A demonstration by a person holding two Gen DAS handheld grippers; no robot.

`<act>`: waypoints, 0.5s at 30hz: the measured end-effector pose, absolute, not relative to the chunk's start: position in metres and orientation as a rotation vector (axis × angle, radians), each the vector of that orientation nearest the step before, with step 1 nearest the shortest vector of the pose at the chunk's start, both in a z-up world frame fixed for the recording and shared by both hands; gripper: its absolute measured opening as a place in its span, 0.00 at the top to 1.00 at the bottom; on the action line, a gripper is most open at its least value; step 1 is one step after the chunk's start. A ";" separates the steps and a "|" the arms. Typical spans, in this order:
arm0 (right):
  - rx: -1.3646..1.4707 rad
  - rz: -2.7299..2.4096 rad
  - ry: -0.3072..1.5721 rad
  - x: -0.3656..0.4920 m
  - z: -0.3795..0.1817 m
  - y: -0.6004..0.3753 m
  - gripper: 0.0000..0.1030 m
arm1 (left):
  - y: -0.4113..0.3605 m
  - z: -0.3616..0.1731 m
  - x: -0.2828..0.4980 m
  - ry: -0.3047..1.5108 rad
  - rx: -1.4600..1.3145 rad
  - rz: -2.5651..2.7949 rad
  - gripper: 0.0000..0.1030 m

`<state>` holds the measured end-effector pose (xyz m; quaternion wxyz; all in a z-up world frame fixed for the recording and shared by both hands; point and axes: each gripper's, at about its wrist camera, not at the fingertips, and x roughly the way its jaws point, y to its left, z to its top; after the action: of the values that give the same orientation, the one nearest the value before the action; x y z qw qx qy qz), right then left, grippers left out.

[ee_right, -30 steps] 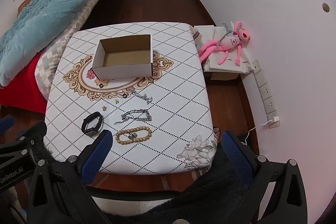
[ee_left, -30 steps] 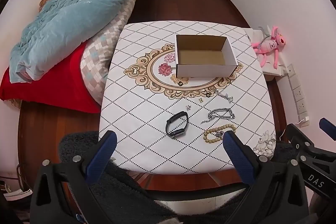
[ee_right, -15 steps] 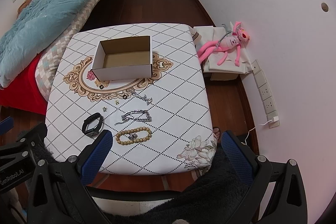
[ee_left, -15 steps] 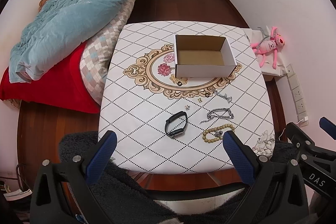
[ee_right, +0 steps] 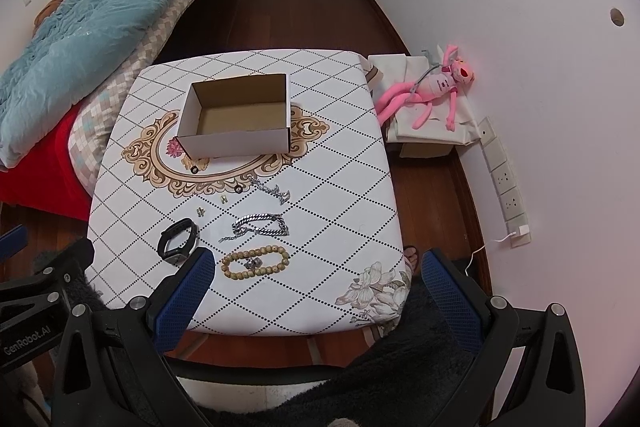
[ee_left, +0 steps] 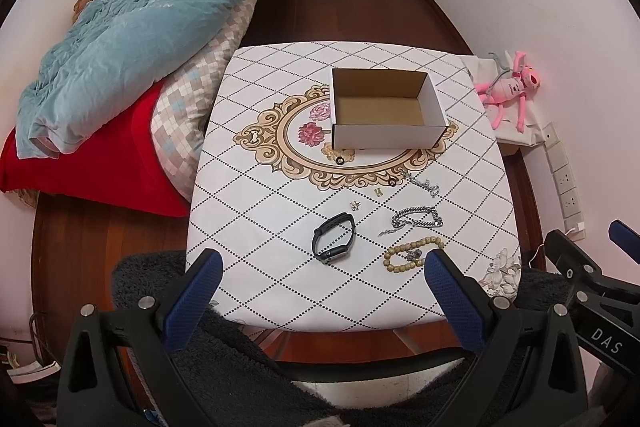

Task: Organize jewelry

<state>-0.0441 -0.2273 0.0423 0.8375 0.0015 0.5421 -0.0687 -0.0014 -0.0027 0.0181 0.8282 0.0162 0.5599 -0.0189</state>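
- The left gripper [ee_left: 322,283] has two black angular arms ending in blue, ribbed finger pads [ee_left: 192,301].
- Round silver screws sit on the black arms near the pads.
- The right gripper [ee_right: 316,281] has the same build: black frame, blue textured pads [ee_right: 450,297], silver screws.
- White lettering "DAS" marks its side in the left wrist view; "GenRobot.AI" marks the left gripper in the right wrist view.

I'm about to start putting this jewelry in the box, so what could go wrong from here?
1. The two black rings and gold earrings are tiny and flat on the cloth; wide tongs could slip off or flick them away.
2. The bead bracelet lies near the table's front edge and could be nudged off.
3. The silver chain trails a loose end that may catch the box rim.
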 end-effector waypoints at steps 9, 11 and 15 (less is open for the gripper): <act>0.000 -0.144 1.142 -0.044 0.045 -0.229 0.00 | -0.003 0.021 -0.001 1.184 0.032 -0.044 0.00; -0.001 -0.145 1.139 -0.043 0.047 -0.229 0.00 | -0.003 0.022 -0.001 1.184 0.029 -0.045 0.00; -0.002 -0.145 1.134 -0.043 0.049 -0.229 0.00 | -0.003 0.021 -0.001 1.184 0.030 -0.046 0.00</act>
<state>-0.0432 -0.2290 0.0485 0.8410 -0.0009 0.5367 -0.0688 -0.0012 -0.0031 0.0213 0.8295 0.0140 0.5579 -0.0216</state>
